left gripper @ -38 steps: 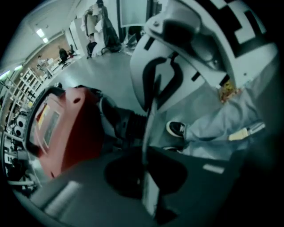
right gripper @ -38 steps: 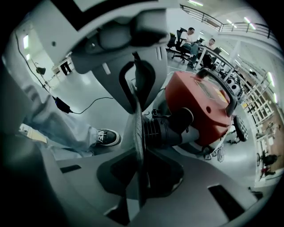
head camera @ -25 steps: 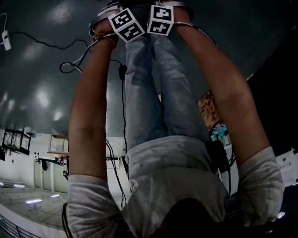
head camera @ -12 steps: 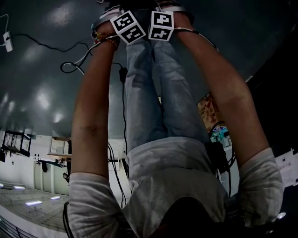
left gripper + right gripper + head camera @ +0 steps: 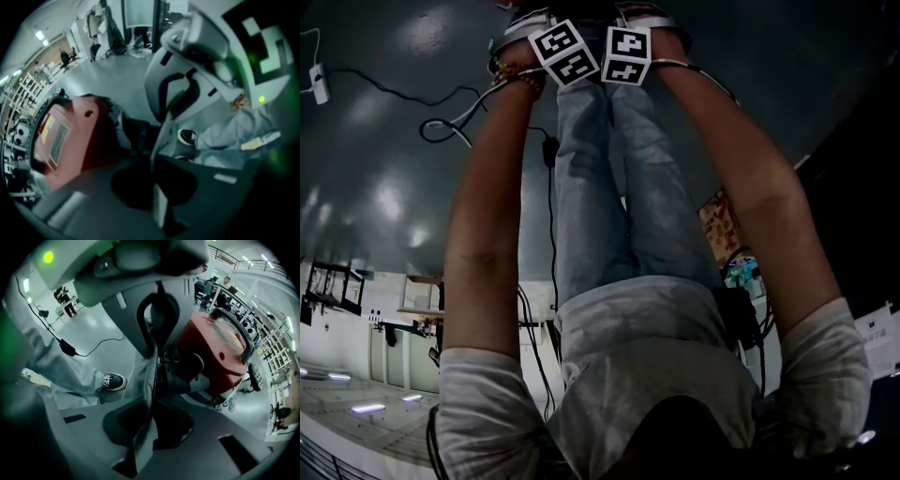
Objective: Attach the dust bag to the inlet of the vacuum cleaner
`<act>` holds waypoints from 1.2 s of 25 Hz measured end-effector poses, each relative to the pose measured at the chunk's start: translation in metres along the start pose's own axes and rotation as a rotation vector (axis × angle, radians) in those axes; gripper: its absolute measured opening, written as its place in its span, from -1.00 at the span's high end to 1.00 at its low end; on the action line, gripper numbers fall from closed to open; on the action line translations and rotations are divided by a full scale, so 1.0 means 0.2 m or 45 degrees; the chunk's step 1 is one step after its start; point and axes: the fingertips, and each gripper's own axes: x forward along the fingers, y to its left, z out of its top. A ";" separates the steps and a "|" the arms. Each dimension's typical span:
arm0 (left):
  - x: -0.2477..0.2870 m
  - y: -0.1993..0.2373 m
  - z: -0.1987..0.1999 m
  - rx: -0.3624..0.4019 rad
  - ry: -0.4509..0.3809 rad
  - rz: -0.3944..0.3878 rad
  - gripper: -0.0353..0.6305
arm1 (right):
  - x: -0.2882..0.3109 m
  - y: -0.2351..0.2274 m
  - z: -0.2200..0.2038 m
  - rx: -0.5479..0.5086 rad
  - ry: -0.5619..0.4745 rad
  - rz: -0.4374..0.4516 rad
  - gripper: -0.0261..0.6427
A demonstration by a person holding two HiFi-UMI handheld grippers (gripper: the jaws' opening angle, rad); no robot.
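Left gripper (image 5: pixel 157 157): fingers pressed together on the thin grey fabric dust bag (image 5: pixel 160 140). The bag shows edge-on as a pale strip running up out of the fingertips. Right gripper (image 5: pixel 149 394): fingers also clamped on the dust bag, a grey sheet seen edge-on rising from between the fingertips. The grippers face each other, each one's white head straight beyond the other's fingertips, with the bag flat between them. The bag's mouth and inside are not visible, so its contents cannot be told.

The red box-shaped plastic vacuum cleaner (image 5: pixel 220 352) stands on the glossy grey floor (image 5: pixel 93 329), beyond and right of the right fingertips. In the left gripper view it is beyond and left of the left fingertips. A black carry handle (image 5: pixel 236 331) runs along its top. A black ribbed inlet hose stub (image 5: pixel 180 378) sticks out of the red body toward the bag. It is just past the right fingertips and close beside the sheet; whether they touch cannot be told. The vacuum's inside is not on show.

A dark sneaker with white sole (image 5: pixel 112 380) and a light blue jeans leg (image 5: pixel 61 366) are left of the right fingertips. A black cable with adapter block (image 5: pixel 68 348) lies on the floor beyond them.

Head view: both bare arms reach down along the legs. The left gripper's marker cube (image 5: pixel 567 53) is just beside the right gripper's marker cube (image 5: pixel 626 52).
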 end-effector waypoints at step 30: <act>0.03 0.04 -0.03 0.056 0.007 0.106 0.86 | 0.00 -0.10 0.01 -0.049 -0.030 -0.115 0.81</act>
